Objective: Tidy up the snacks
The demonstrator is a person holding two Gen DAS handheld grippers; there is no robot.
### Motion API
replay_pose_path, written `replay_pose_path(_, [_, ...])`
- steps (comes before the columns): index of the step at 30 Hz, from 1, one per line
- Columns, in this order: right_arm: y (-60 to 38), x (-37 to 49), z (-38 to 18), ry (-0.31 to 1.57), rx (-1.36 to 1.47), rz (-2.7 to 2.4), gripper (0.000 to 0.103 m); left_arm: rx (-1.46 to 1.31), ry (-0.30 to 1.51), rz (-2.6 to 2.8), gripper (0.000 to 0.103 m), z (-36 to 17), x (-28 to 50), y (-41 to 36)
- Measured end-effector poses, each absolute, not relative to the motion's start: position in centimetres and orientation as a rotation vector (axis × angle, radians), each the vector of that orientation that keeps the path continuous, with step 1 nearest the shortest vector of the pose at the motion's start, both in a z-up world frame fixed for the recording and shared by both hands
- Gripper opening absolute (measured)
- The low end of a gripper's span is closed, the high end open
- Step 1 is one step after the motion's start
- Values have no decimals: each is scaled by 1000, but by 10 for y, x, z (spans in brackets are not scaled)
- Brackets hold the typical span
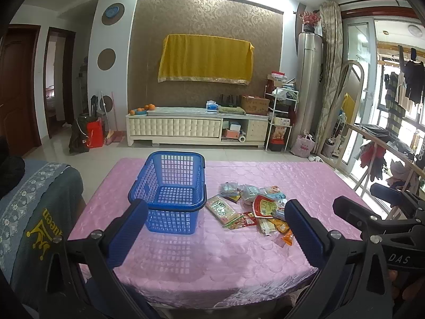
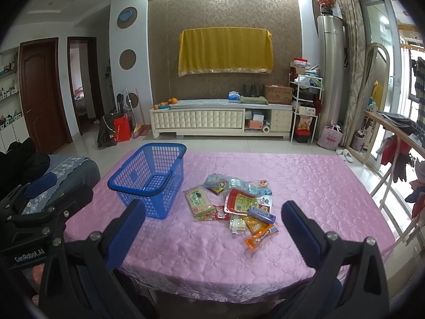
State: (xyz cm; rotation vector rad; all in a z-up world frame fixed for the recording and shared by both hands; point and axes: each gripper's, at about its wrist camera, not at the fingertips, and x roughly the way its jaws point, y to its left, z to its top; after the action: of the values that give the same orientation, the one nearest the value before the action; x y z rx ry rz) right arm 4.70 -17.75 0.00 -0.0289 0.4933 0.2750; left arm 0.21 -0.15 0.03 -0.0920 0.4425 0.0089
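Observation:
An empty blue plastic basket [image 1: 170, 194] stands on the pink tablecloth [image 1: 212, 260], left of centre; it also shows in the right wrist view [image 2: 148, 178]. A pile of snack packets [image 1: 252, 210] lies to its right, also in the right wrist view [image 2: 236, 207]: a red-and-green pouch [image 2: 240, 202], a green flat pack [image 2: 198, 199], an orange packet [image 2: 259, 238]. My left gripper [image 1: 215, 228] is open and empty, held above the near table edge. My right gripper [image 2: 212, 226] is open and empty, also near the front edge, facing the pile.
A sofa arm with a grey embroidered cover [image 1: 32, 212] sits left of the table. A wooden rack with clothes [image 2: 398, 143] stands at the right. A white TV cabinet [image 1: 196, 127] is across the tiled floor behind the table.

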Motion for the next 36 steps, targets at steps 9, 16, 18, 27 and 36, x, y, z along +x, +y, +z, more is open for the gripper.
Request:
replay_pose_path(9, [-194, 82, 3, 550, -15, 248, 103, -73, 503, -20, 102, -1, 49, -16])
replay_pose_path(16, [-218, 138, -11, 633, -7, 198, 103, -56, 601, -76, 102, -20, 117, -39])
replay_pose_path(18, [-227, 156, -18, 661, -7, 176, 103, -53, 632, -92, 102, -28, 136, -48])
replay_pose_path(27, [-262, 219, -77, 852, 54, 130, 103, -28, 787, -147, 102, -80, 209, -76])
replay_pose_path(36, [-264, 252, -156, 1093, 101, 129, 90, -30, 940, -169, 102, -143, 240, -80])
